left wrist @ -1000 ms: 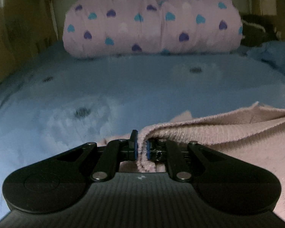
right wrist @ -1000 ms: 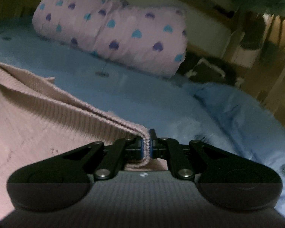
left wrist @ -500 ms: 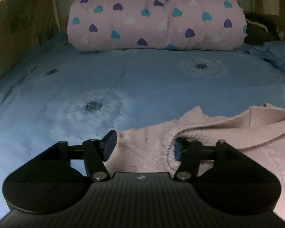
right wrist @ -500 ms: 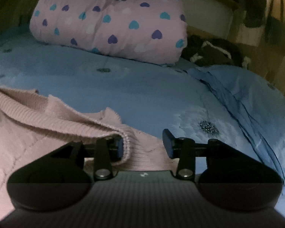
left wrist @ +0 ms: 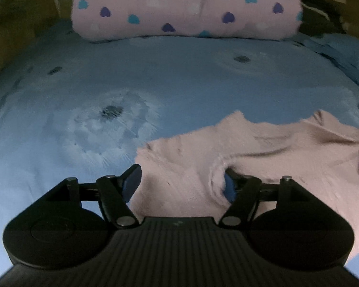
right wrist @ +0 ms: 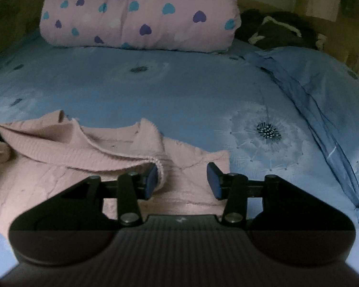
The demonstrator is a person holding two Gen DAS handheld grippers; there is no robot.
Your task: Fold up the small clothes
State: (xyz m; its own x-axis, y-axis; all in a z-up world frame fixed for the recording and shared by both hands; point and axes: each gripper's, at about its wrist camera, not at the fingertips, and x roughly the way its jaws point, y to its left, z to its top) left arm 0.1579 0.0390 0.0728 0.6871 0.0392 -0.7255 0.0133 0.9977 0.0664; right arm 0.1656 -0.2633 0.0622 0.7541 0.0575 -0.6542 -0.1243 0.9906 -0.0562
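Note:
A small pink knit sweater (left wrist: 263, 157) lies on the blue bedspread (left wrist: 179, 79), folded over on itself. My left gripper (left wrist: 180, 183) is open above its left part; a fold edge of knit rests against the right finger's pad. In the right wrist view the sweater (right wrist: 59, 167) lies low left, its ribbed edge draped by the left finger. My right gripper (right wrist: 183, 183) is open over the sweater's right corner and holds nothing.
A rolled pink quilt with blue and purple hearts (left wrist: 186, 7) lies across the bed's far end, also in the right wrist view (right wrist: 138, 12). Dark clothes (right wrist: 280, 33) sit beside it at right. A bunched blue cover (right wrist: 323, 95) runs along the right side.
Both grippers were shut on the sweater's ribbed edge a second ago. They opened and let it go; the edge dropped onto the sweater, and both grippers have drawn back a little.

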